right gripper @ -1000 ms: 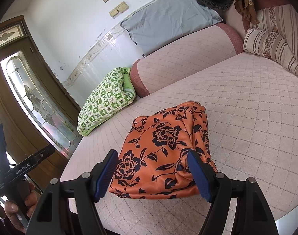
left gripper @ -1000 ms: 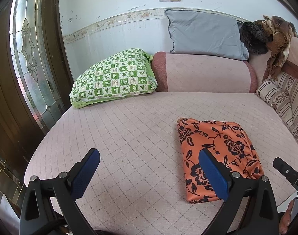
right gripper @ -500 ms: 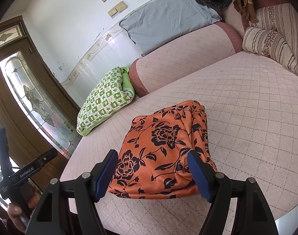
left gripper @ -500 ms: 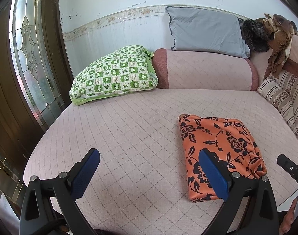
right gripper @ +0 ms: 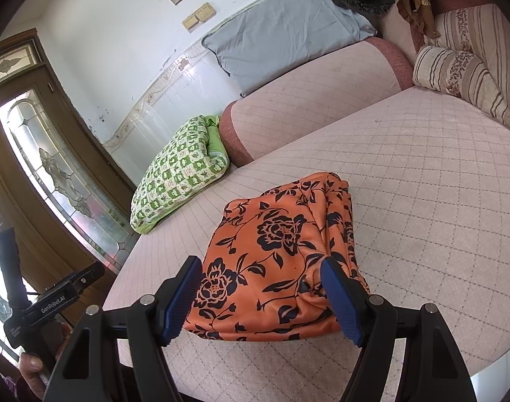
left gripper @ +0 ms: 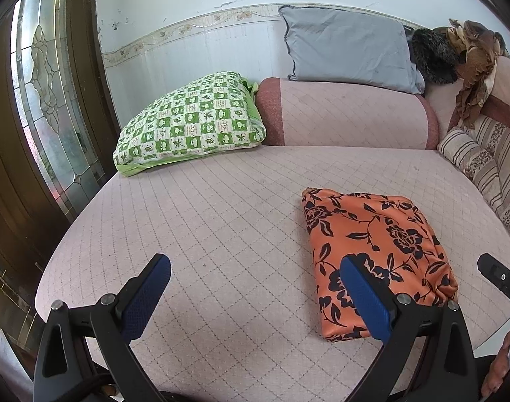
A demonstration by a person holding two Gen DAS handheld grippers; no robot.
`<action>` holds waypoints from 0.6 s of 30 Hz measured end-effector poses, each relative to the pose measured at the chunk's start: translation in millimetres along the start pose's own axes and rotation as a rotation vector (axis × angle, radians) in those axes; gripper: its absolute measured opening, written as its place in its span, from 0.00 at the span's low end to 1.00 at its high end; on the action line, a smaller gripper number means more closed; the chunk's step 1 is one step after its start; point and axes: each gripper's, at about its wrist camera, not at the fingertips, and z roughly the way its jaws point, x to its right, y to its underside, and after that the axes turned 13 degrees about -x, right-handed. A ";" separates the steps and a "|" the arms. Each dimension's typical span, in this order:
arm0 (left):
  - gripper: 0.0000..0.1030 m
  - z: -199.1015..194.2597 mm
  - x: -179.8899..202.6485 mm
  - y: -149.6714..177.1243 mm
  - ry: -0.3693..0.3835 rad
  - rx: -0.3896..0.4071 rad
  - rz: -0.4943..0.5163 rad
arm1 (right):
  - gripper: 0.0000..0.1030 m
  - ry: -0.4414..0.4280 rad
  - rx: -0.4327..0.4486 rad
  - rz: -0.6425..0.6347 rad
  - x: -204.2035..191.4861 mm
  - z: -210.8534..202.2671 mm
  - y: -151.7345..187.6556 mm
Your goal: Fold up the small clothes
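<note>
Lying folded into a compact rectangle, the orange floral garment (right gripper: 278, 261) rested on the pink quilted cushion (left gripper: 221, 221) near that cushion's front edge. The right gripper (right gripper: 261, 298) hung low over the near end of the garment with its jaws spread wide; one blue pad (right gripper: 181, 294) stood past the garment's left edge and the other overlapped its right edge in the view, and neither pressed the cloth. The left gripper (left gripper: 255, 298) was held over bare cushion to the left of the garment, its jaws likewise wide apart and holding nothing, with only its right pad overlapping the garment's near corner in the view. A green checked pillow (left gripper: 191, 124) lay at the far left of the cushion, well apart from the garment. Beside it a pink bolster (left gripper: 348, 114) ran along the back, and a grey pillow (left gripper: 345, 50) leaned on the wall above the bolster. A striped cushion (right gripper: 455, 70) occupied the far right corner, below a dark furry item (left gripper: 432, 57) and a brown crumpled cloth (left gripper: 476, 67). A wooden door with patterned glass (left gripper: 44, 100) stood left of the cushion. Nothing lay between either gripper and the garment. A hand (right gripper: 30, 368) was visible on the left gripper's handle at the lower left of the right wrist view.
</note>
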 end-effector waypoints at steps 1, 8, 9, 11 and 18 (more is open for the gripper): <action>0.98 0.5 0.2 0.1 0.001 -0.002 0.002 | 0.74 0.000 -0.001 0.001 0.4 0.1 -0.1; 0.98 3.0 0.9 0.1 0.007 -0.011 0.005 | 0.74 -0.002 -0.004 0.008 2.7 -0.1 -1.4; 0.98 3.4 0.9 0.1 0.008 -0.013 0.005 | 0.74 -0.002 -0.004 0.009 2.9 0.0 -1.3; 0.98 3.9 1.0 -0.1 0.009 -0.014 0.004 | 0.74 -0.002 -0.006 0.010 3.3 0.1 -1.5; 0.98 5.2 2.0 -0.7 0.010 -0.016 0.006 | 0.74 -0.002 -0.005 0.015 3.6 1.0 -1.3</action>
